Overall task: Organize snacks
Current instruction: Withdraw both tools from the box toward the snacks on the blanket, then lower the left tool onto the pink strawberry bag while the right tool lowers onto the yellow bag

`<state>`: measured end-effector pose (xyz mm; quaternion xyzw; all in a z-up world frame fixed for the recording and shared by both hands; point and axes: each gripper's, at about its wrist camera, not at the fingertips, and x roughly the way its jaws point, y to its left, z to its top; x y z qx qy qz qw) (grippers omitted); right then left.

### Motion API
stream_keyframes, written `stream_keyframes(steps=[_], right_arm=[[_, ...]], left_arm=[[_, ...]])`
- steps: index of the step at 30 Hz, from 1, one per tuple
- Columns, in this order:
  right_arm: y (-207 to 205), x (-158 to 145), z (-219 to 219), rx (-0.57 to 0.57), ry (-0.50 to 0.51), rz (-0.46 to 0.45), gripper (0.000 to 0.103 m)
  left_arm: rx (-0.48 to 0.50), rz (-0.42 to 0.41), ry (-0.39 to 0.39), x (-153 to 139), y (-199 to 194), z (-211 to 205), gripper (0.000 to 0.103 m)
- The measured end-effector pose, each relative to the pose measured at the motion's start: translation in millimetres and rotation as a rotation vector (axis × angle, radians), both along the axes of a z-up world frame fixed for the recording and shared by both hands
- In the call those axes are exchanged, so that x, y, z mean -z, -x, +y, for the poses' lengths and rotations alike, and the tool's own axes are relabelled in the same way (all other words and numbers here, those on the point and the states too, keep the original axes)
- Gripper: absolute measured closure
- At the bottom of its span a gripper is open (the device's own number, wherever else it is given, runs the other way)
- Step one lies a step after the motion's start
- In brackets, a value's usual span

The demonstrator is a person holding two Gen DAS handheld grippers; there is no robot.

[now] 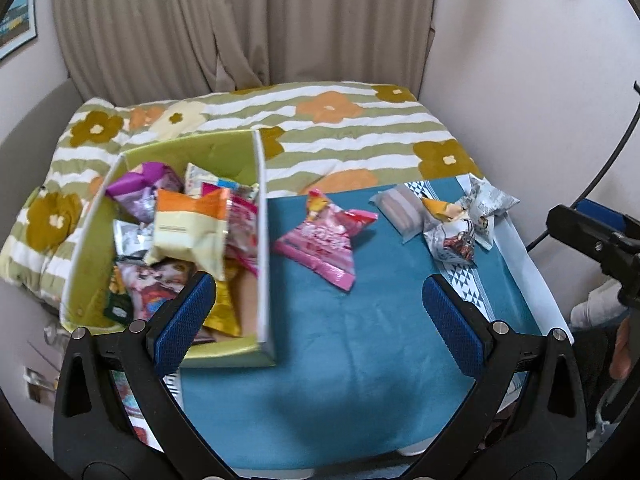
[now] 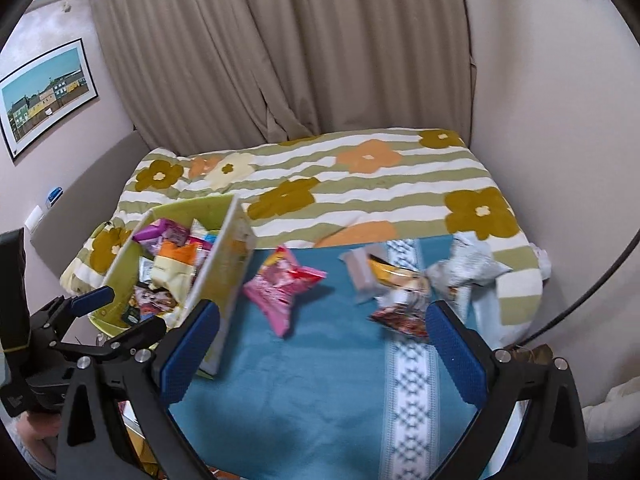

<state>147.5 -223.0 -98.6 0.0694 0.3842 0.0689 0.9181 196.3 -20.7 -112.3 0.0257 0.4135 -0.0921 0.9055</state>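
A green box (image 1: 262, 216) full of snack packets stands at the left of a teal cloth (image 1: 340, 340); it also shows in the right wrist view (image 2: 224, 264). An orange-and-cream packet (image 1: 192, 228) lies on top of the pile. A pink packet (image 1: 320, 240) (image 2: 280, 288) lies on the cloth beside the box. A grey wrapped snack (image 1: 400, 210) (image 2: 360, 272) and crumpled silver packets (image 1: 460, 224) (image 2: 460, 272) lie at the far right. My left gripper (image 1: 316, 312) is open and empty above the cloth. My right gripper (image 2: 320, 340) is open and empty, with the left gripper (image 2: 120, 316) to its left.
A striped floral blanket (image 1: 340, 128) covers the bed behind the cloth. Beige curtains (image 1: 240, 20) hang behind it. A white wall is on the right. A framed picture (image 2: 44, 96) hangs on the left wall. A black cable (image 1: 624, 132) curves at the right.
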Motion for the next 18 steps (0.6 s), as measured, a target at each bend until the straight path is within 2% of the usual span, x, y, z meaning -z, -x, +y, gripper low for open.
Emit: stream_keyframes(steps=[6, 18], right_arm=[[-11.7, 20.4, -39.3, -0.012, -0.001, 0.046, 0.0], [-69.5, 83.8, -76.2, -0.005, -0.096, 0.182, 0.0]], left_arm=[[-0.036, 0.018, -0.059, 26.9, -11.5, -37.8, 0.001], [-0.022, 0.076, -0.29, 88.3, -83.7, -87.7, 0.0]])
